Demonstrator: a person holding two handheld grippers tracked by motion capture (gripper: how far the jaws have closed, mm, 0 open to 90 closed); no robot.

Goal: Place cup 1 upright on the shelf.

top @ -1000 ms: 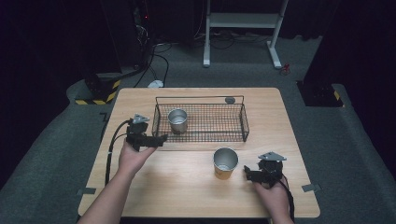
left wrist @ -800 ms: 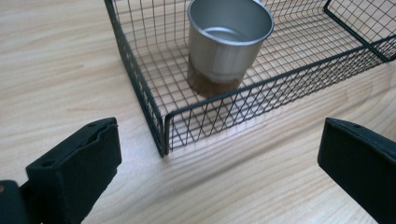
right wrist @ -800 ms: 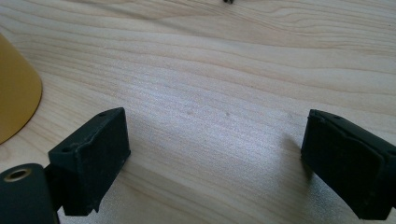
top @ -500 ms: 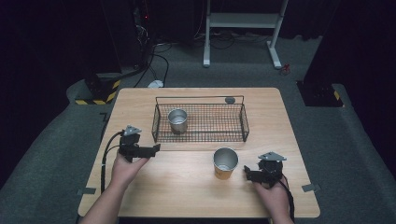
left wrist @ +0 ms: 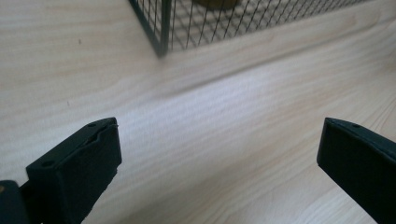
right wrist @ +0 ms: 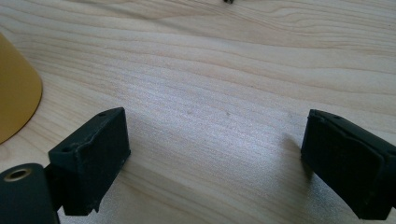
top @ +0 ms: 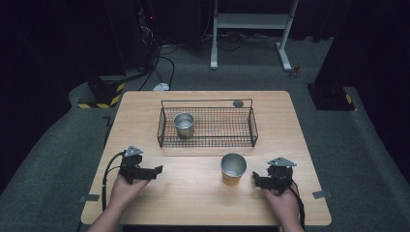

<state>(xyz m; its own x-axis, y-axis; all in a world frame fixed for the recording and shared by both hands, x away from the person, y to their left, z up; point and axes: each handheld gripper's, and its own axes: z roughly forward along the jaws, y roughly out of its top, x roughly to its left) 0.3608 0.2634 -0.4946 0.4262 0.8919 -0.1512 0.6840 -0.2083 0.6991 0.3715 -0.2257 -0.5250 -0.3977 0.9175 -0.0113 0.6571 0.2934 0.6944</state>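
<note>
A black wire basket (top: 251, 126) stands on the wooden table (top: 203, 198) and holds a metal cup (top: 183, 124) at its left end. A second cup (top: 233, 169), yellow outside and metal inside, stands upright on the table in front of the basket; its yellow side (right wrist: 14, 88) shows at the left of the right gripper view. My left gripper (top: 155, 170) rests low at the front left, open and holding nothing, with the basket's corner (left wrist: 161, 28) ahead of it. My right gripper (top: 255, 179) sits just right of the yellow cup, open, apart from it.
A small dark round object (top: 238, 103) lies on the table behind the basket. Cables trail from both grippers toward the table's front edge. Beyond the table are a dark floor, a white stand (top: 251, 19) and a yellow-black striped block (top: 99, 101).
My left gripper has drawn back from beside the basket toward the front left of the table. The right gripper and both cups have stayed put.
</note>
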